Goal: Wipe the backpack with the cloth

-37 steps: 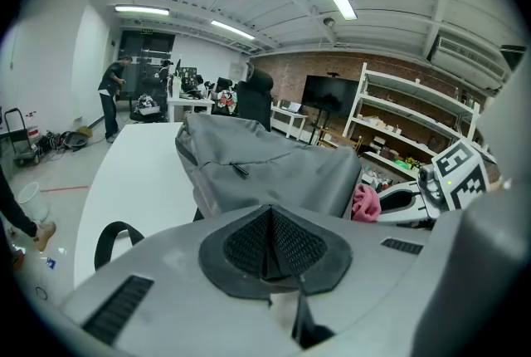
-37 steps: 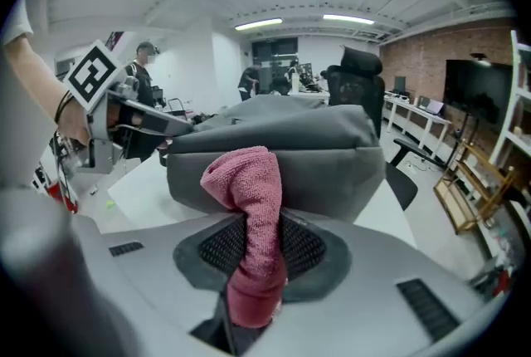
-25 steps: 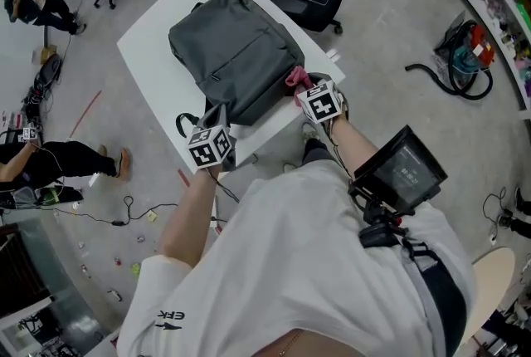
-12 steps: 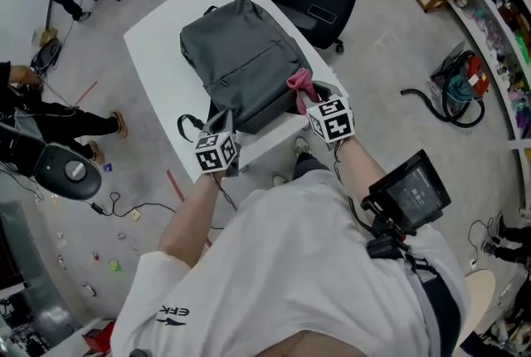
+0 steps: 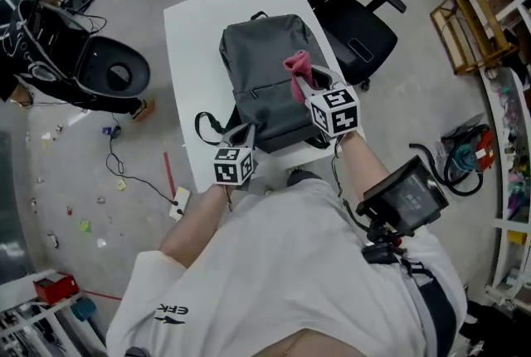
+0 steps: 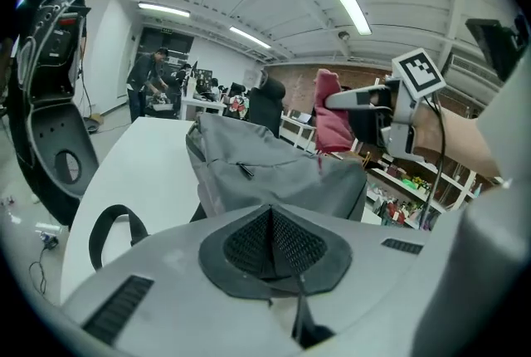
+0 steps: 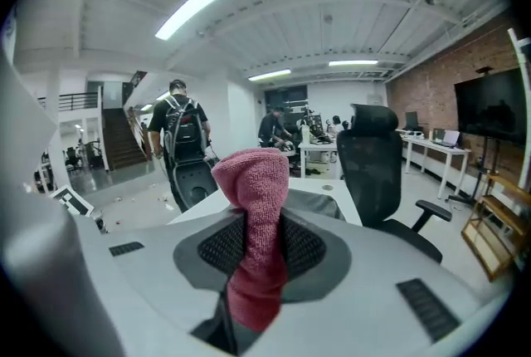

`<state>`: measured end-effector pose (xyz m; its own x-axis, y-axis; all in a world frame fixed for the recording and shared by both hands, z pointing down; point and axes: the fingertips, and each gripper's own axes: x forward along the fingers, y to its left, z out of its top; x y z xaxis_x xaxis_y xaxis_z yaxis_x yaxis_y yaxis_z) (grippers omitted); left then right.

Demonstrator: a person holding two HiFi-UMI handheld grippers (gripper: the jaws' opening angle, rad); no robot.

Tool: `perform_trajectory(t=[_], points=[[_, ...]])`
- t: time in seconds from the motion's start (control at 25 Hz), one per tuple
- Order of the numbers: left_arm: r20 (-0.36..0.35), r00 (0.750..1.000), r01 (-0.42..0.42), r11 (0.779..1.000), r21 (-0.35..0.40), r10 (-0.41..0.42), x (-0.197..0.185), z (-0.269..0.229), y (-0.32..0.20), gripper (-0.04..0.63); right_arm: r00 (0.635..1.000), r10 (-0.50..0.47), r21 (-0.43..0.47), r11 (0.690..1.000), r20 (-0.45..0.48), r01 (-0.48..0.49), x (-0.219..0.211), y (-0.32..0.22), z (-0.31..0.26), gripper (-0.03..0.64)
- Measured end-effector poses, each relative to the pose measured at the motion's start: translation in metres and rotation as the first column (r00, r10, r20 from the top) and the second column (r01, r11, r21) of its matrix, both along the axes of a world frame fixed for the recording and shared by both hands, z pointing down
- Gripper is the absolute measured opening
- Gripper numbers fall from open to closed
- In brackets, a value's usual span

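Head view: the grey backpack (image 5: 270, 85) lies flat on the white table (image 5: 187, 31), with a black strap loop (image 5: 207, 129) off its near left corner. Your right gripper (image 5: 305, 83) is over the pack's right side, with the pink cloth (image 5: 297, 66) bunched in its jaws and sticking up above the fabric; you can't tell here if the cloth touches the pack. Your left gripper (image 5: 245, 137) sits at the pack's near edge, just beside the strap loop. A black office chair (image 5: 357, 23) stands past the table's far right corner, and a small screen unit (image 5: 408, 193) hangs at your right hip. Left gripper view: your left gripper (image 6: 271, 241) has its jaws pressed together with nothing between them. The backpack (image 6: 265, 173) lies just ahead on the table (image 6: 141, 173), the strap loop (image 6: 112, 227) at lower left. Your right gripper (image 6: 365, 102) comes in from the right holding the cloth (image 6: 332, 110) above the pack. People stand at desks far back. Right gripper view: your right gripper (image 7: 253, 251) is clamped on the cloth (image 7: 253, 181), which is pinched between the pads with its folded end standing up past the tips. Beyond it are the table (image 7: 336, 196), the office chair (image 7: 377, 156), and a person (image 7: 182, 131) wearing a dark pack.
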<state>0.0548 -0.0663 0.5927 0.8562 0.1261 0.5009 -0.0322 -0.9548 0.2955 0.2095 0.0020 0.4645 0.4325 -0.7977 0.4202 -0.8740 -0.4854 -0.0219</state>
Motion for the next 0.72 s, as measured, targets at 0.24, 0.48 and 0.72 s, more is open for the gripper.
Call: perform_trajectory(t=[0.24,0.48,0.72], points=[[0.017,0.995,0.093,0.996,0.014,-0.094,0.017,0.001,-0.005,0.003,0.970,-0.245,-0.023,0.969,0.005,0.245,0.037,-0.098,-0.002,0.101],[0.017,0.985,0.170,0.985,0.040,-0.171,0.019,-0.003,-0.009,0.003,0.902,-0.432,-0.051,0.901,-0.001,0.431,0.042,-0.181,0.000,0.101],[0.015,0.957,0.289,0.956,0.058,-0.290,0.013,-0.009,-0.004,0.003,0.768,-0.637,-0.077,0.764,0.069,0.641,-0.003,-0.235,0.018,0.101]])
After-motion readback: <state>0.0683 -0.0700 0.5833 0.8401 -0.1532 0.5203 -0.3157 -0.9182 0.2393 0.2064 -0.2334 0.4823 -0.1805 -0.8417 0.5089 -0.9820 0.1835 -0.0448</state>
